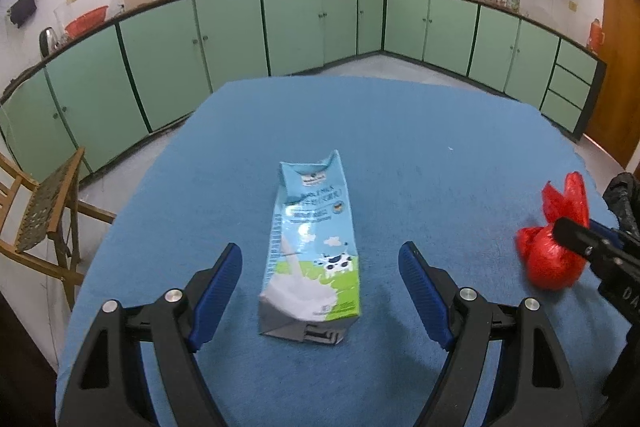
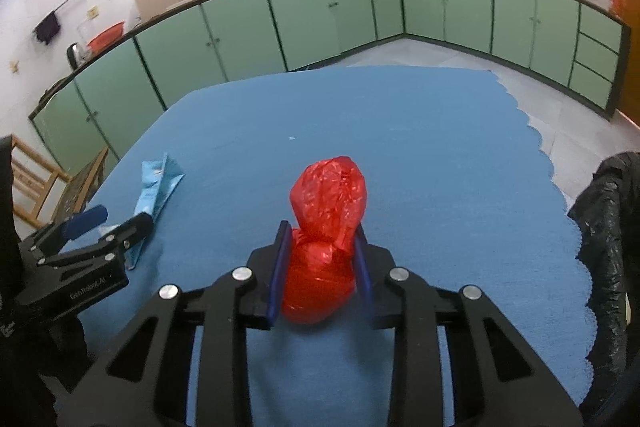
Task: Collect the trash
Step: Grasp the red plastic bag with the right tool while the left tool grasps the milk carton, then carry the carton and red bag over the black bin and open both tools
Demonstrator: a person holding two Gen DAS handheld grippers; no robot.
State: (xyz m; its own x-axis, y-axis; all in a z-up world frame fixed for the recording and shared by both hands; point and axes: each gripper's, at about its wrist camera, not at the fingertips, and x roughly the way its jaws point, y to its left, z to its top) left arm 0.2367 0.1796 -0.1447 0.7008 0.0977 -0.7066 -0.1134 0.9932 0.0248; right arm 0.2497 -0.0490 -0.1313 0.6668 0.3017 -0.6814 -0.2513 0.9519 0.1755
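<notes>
A flattened blue milk carton (image 1: 310, 255) lies on the blue tablecloth (image 1: 420, 147). My left gripper (image 1: 320, 259) is open, its blue pads on either side of the carton's near end without touching it. A knotted red plastic bag (image 2: 324, 239) sits to the right; it also shows in the left wrist view (image 1: 550, 247). My right gripper (image 2: 322, 239) is shut on the red bag, pads pressing its narrow waist. In the right wrist view the carton (image 2: 154, 191) and the left gripper (image 2: 112, 221) show at the left.
A black trash bag (image 2: 612, 239) hangs at the table's right edge. A wooden folding chair (image 1: 44, 211) stands left of the table. Green kitchen cabinets (image 1: 300, 27) line the far walls. The tablecloth (image 2: 400, 115) stretches beyond the trash.
</notes>
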